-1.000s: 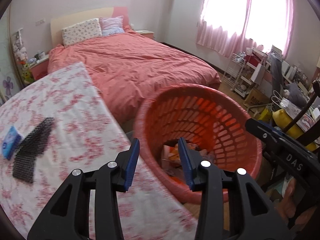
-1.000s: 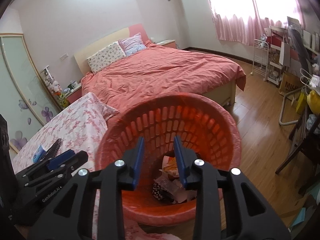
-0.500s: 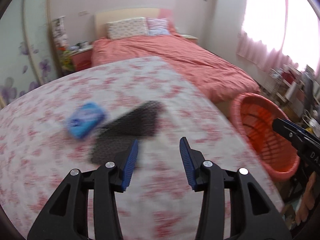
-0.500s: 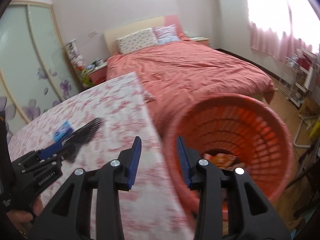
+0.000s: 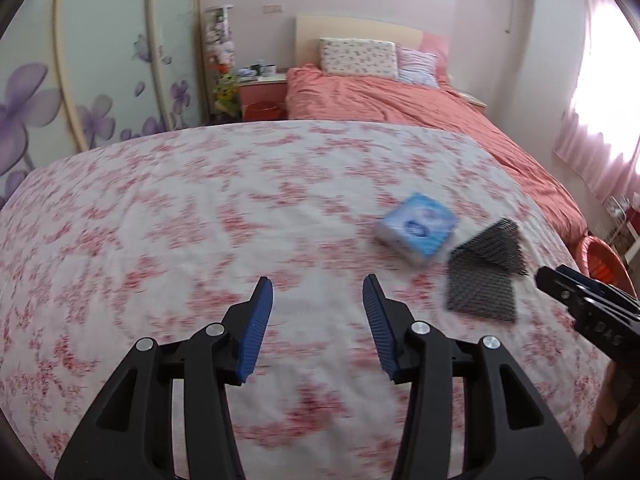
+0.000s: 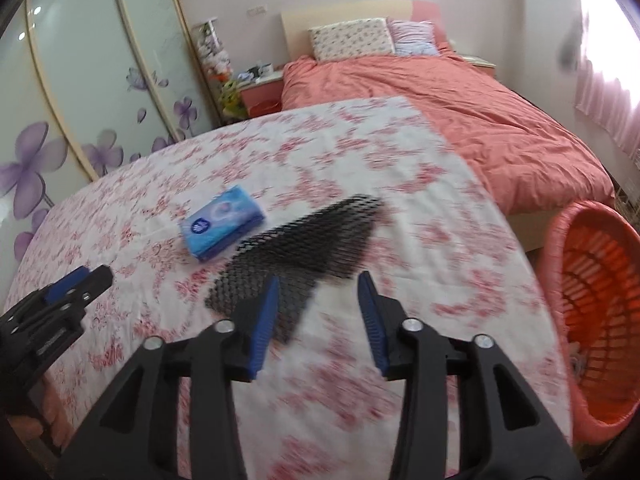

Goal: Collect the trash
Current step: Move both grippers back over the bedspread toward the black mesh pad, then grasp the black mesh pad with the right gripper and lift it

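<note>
While both tools hang over the floral tablecloth [image 6: 360, 152], neither grasps anything; the left gripper [image 5: 318, 308] has its blue pads spread wide above bare cloth, and in the right wrist view it shows at about nine o'clock, its tip apart from the trash; moving rightward in that view, a blue tissue pack [image 6: 222, 222] lies flat on the cloth at roughly ten o'clock from the right gripper [image 6: 316, 308], and just beside it, possibly touching at one corner though motion blur makes that hard to judge, lies a black plastic mesh [image 6: 304, 244], stretched from near the left pad toward one o'clock; the right gripper is likewise released, its jaws parted, with the mesh's near end under its left finger [image 6: 262, 316]; farther right, at three o'clock and off the table edge, stands an orange basket [image 6: 592, 280], its slotted wall facing the camera; behind, at twelve o'clock, a bed with a coral cover [image 6: 460, 96] runs to the headboard.
</note>
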A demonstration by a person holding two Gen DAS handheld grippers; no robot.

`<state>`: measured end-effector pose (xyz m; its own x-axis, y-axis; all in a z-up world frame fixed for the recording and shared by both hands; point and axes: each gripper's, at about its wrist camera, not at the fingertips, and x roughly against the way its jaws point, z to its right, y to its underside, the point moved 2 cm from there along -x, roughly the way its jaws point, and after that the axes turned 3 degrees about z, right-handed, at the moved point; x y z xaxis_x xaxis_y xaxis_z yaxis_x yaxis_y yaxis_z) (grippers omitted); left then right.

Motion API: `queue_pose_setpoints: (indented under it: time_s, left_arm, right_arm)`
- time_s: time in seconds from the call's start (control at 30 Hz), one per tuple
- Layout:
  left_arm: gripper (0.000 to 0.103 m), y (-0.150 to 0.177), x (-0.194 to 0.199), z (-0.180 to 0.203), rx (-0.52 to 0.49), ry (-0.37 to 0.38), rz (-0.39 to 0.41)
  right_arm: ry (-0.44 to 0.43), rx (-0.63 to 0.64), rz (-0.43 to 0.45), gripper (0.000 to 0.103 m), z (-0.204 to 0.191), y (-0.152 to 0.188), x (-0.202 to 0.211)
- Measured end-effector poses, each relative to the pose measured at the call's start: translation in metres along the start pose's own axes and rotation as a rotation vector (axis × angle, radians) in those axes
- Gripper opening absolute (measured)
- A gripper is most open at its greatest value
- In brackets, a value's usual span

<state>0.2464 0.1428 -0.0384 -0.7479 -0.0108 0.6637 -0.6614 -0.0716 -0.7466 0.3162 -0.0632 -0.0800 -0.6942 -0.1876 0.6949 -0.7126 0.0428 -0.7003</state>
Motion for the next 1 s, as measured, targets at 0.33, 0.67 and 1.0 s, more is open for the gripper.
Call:
queue_pose_setpoints:
  time_s: [0.33, 0.67, 1.0]
  left_arm:
    - [0.048, 0.006, -0.003, -0.03, 0.046, 0.008, -0.017]
    - [0.048, 0.006, -0.011, -0.025, 0.043, 0.034, -0.032]
    - [0.059, -0.004, -0.014, 0.005, -0.01, 0.07, -0.007]
  right_arm:
    - [0.091, 0.057, -0.059, 0.059, -0.033, -0.016, -0.055]
    - [0.127, 0.083, -0.051, 0.011, -0.029, -0.017, -0.059]
    - [0.041, 0.02, 0.022, 0.008, -0.005, -0.021, -0.023]
